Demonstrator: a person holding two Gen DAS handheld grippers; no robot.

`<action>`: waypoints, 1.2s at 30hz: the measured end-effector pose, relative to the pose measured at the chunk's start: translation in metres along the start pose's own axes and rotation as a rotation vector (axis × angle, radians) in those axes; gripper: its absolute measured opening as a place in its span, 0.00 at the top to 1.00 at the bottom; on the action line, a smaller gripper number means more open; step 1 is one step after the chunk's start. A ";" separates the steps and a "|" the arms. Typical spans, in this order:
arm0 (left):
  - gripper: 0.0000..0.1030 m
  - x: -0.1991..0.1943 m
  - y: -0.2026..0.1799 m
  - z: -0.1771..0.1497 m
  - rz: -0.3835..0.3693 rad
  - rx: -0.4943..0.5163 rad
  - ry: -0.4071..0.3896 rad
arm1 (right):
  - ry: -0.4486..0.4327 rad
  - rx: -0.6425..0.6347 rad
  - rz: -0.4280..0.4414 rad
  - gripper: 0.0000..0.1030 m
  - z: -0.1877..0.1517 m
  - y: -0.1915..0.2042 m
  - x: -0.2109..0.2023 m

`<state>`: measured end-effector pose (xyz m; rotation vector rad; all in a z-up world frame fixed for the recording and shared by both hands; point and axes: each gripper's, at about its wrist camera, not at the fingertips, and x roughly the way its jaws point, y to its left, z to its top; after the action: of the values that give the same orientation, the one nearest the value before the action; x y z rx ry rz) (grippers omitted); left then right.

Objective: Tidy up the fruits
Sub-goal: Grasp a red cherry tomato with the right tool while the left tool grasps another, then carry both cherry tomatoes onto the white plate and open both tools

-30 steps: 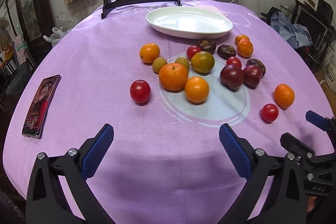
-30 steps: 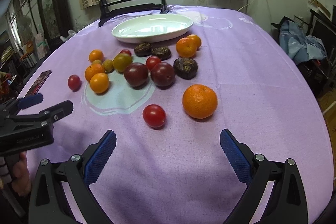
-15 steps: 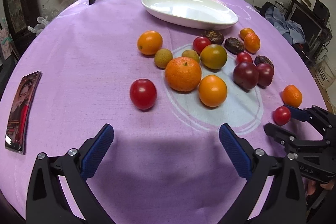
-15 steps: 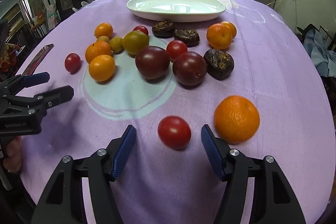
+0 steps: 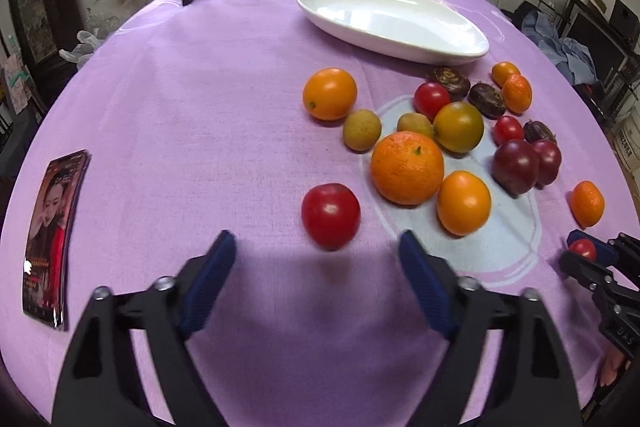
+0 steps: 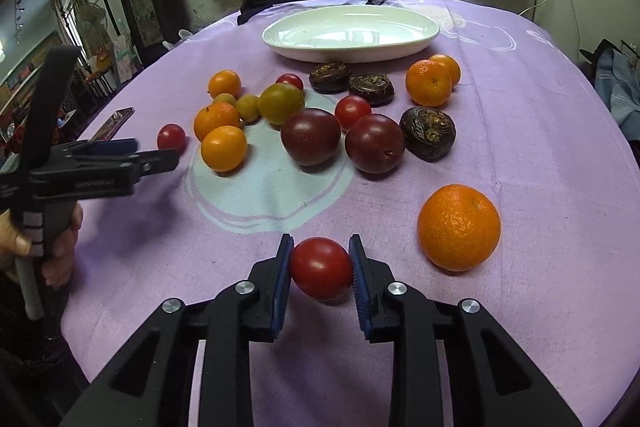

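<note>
**Right tongs clamp a red tomato near the front edge**

The right tongs [image 6: 320,269] grip a small red tomato [image 6: 321,268] between their blue pads, low over the purple surface [image 6: 540,155] near its front edge, with a large orange [image 6: 459,227] just beside it to the right. The left tongs [image 5: 316,259] are spread wide with nothing between them, just short of another red tomato [image 5: 331,215]. The white dish [image 6: 351,33] sits toward the far edge, with the rest of the fruit scattered in front of it. A phone [image 5: 52,235] lies by the left edge.
</note>
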<state>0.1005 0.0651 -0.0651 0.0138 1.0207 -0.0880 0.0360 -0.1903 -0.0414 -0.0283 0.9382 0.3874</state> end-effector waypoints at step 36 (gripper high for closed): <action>0.44 0.101 -0.046 0.206 0.017 -0.054 0.020 | -0.037 -0.001 -0.078 0.48 0.202 -0.044 0.109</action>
<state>0.3246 0.0017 -0.0416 -0.0260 1.0422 -0.0447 0.2658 -0.1583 -0.0134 -0.0586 0.8979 0.3155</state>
